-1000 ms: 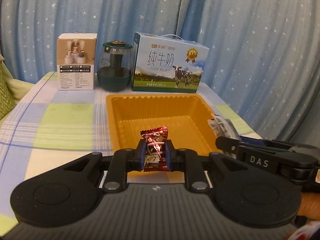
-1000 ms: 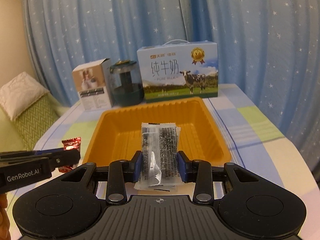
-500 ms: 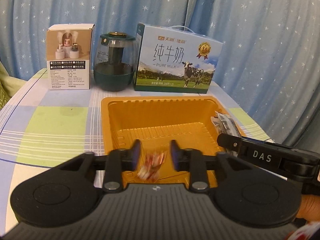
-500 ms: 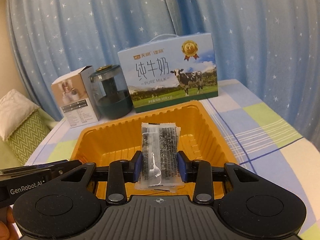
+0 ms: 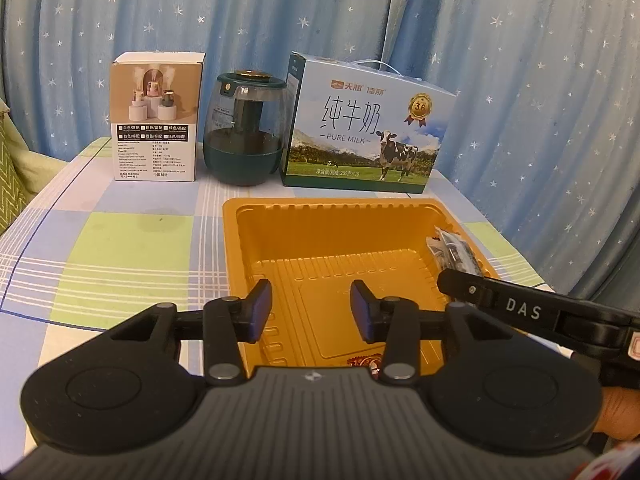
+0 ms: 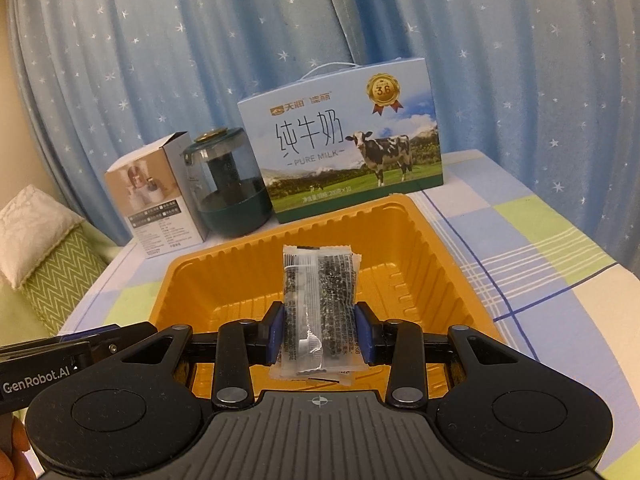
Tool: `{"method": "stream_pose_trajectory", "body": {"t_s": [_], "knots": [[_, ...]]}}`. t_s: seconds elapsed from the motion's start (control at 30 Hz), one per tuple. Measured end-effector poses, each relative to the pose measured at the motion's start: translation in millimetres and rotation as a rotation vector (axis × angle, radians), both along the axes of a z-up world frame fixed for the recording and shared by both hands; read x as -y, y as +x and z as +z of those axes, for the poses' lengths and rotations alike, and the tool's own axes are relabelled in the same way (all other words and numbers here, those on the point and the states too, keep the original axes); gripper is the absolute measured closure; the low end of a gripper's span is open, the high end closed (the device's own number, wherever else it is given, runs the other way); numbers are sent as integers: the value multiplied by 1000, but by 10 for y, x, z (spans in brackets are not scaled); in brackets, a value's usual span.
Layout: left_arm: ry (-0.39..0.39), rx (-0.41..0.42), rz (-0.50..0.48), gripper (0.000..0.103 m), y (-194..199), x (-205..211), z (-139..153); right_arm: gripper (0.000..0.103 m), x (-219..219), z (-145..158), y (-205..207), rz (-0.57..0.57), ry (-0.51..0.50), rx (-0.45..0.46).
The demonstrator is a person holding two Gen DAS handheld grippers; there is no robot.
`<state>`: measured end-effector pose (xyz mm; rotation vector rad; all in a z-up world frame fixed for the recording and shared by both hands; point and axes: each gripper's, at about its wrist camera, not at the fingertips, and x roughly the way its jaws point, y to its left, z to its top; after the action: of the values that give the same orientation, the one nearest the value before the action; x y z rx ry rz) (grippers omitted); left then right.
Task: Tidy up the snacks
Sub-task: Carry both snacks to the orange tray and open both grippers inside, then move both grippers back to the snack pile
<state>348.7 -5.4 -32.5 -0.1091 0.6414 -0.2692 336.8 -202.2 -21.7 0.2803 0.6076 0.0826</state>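
A: Status? Table (image 5: 100,248) first.

B: Checked cloth over it, soft and flat. At its back edge stand a milk carton (image 6: 340,152), a jar (image 5: 244,132) and a small box (image 5: 156,116), none of them in the way. The tray (image 5: 248,264) sits mid-table just in front of the carton: orange moulded plastic, thin ribbed walls, glossy stepped floor.

A: Grippers?

B: The left gripper (image 5: 311,308) is over the tray's near edge with its jaws opening and nothing between the pads. The red candy (image 5: 362,361) lies on the tray floor by the near wall, mostly hidden under the gripper body. The right gripper (image 6: 319,334) is clamped on a clear packet (image 6: 318,312), which stands upright above the tray's near half.

A: Next?

B: My guess is releasing the packet. It is a thin crinkly film, flat and rectangular, with dark pieces inside, so it will flop. I would lower it close to the floor, open the jaws fully and back straight out. Aim to the right of the candy. The tray looks light, so don't knock its wall.
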Motion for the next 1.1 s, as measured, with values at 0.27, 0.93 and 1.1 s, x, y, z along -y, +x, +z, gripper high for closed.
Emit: {"method": "stream_pose_trajectory", "body": {"t_s": [0.27,0.93,1.1], "knots": [[3,-3,1,60,-28,-10,5,39,30,43,-58,-33,17,63],[13,2,11,58,-602,-122,49,39,183,211,-681,-96,-20,14],[33,-9,38,56,-939,-214,23,39,236,275,-936,-96,-13,3]]}}
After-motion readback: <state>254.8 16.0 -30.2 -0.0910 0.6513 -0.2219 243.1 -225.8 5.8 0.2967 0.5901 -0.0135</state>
